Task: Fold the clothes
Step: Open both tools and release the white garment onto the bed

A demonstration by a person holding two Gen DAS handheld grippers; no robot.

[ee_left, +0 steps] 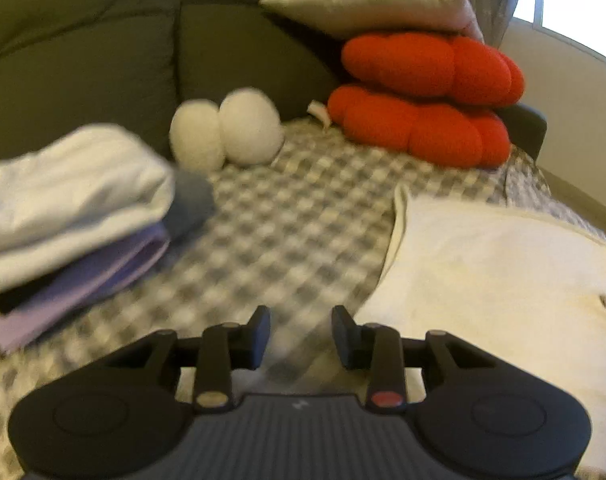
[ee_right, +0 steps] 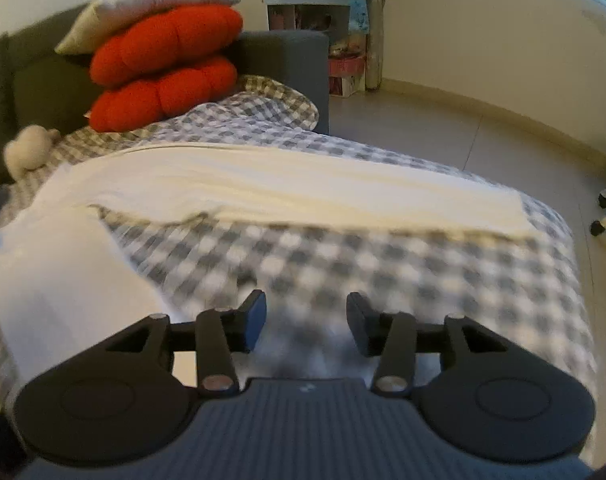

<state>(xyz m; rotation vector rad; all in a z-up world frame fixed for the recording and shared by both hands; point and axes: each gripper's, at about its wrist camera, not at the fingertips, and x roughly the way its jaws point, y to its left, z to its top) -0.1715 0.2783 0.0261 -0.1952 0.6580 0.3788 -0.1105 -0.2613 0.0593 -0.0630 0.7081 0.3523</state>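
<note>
Both pairs of jaws stand apart with nothing between them: the left gripper (ee_left: 301, 334) hangs empty over the grey-and-white checked cover (ee_left: 287, 216), and the right gripper (ee_right: 306, 326) hangs just as empty over the same cover (ee_right: 343, 264), its gap a little wider. In the left wrist view, the far left holds a stack of folded clothes (ee_left: 71, 216), a pale grey piece on top and a lilac one beneath, with a blue-grey bit of cloth (ee_left: 191, 204) poking out at its right side. Behind it rises the dark green sofa back (ee_left: 103, 60), and against that back stand two white fluffy balls (ee_left: 227, 130), touching each other. Further right two red knotted cushions (ee_left: 427, 100) lie one on the other, with a beige pillow (ee_left: 367, 4) on top of them. At the right edge the cream garment (ee_left: 495, 264) lies spread on the cover, just beside the left gripper's right finger. In the right wrist view this garment (ee_right: 263, 184) runs as a long flat band across the cover, with a wider part at the left that comes down beside the right gripper's left finger; the red cushions (ee_right: 163, 68) sit behind it, then a white shelf unit (ee_right: 307, 0), and the tiled floor (ee_right: 483, 132) at the right.
</note>
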